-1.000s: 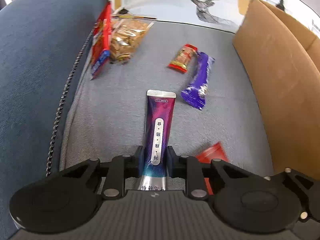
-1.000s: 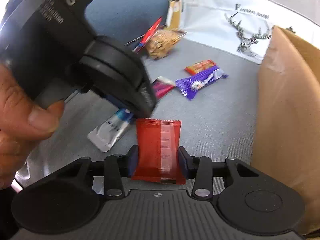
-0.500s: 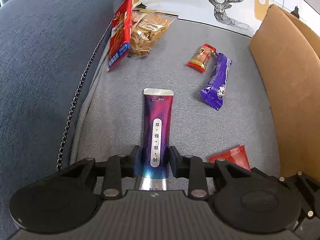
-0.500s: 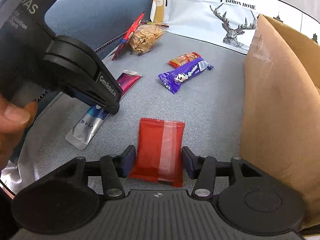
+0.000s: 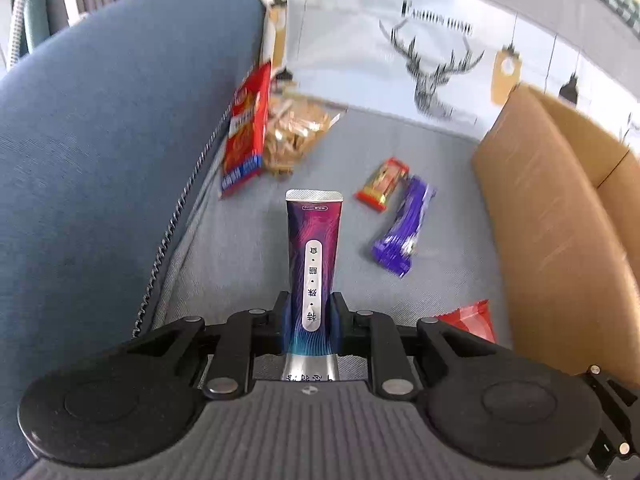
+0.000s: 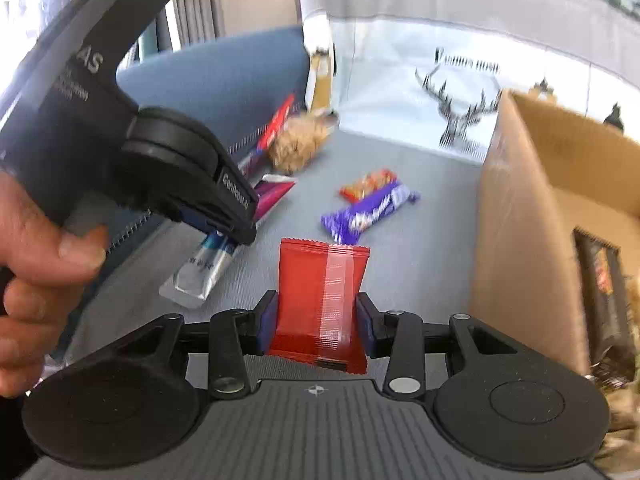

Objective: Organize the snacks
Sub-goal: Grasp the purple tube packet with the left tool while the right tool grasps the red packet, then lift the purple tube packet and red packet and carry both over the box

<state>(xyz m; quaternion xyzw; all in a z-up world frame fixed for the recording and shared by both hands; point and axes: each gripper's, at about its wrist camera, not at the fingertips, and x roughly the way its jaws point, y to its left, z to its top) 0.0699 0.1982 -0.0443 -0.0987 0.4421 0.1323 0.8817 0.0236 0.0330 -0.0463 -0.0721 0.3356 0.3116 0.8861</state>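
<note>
My left gripper [image 5: 311, 314] is shut on a purple-magenta tube [image 5: 314, 248] and holds it lifted above the grey sofa seat [image 5: 240, 256]. My right gripper [image 6: 316, 320] is shut on a flat red packet [image 6: 320, 296], raised beside the open cardboard box [image 6: 520, 216]. The left gripper [image 6: 224, 224] with the tube [image 6: 208, 268] shows in the right wrist view. A purple bar [image 5: 400, 232] and a small red-orange bar [image 5: 382, 186] lie on the seat. The red packet's corner [image 5: 470, 318] shows in the left wrist view.
A tall red snack bag [image 5: 246, 136] and a clear bag of crackers [image 5: 294, 136] lean at the seat's back left. The blue sofa arm [image 5: 100, 140] rises on the left. The cardboard box [image 5: 552, 216] stands on the right, with dark packets [image 6: 604, 280] inside. A deer-print cushion [image 5: 420, 52] is behind.
Both grippers have risen off the seat, carrying the tube and the red packet upward. The right gripper closed tighter on the packet, and the box interior has come into view.
</note>
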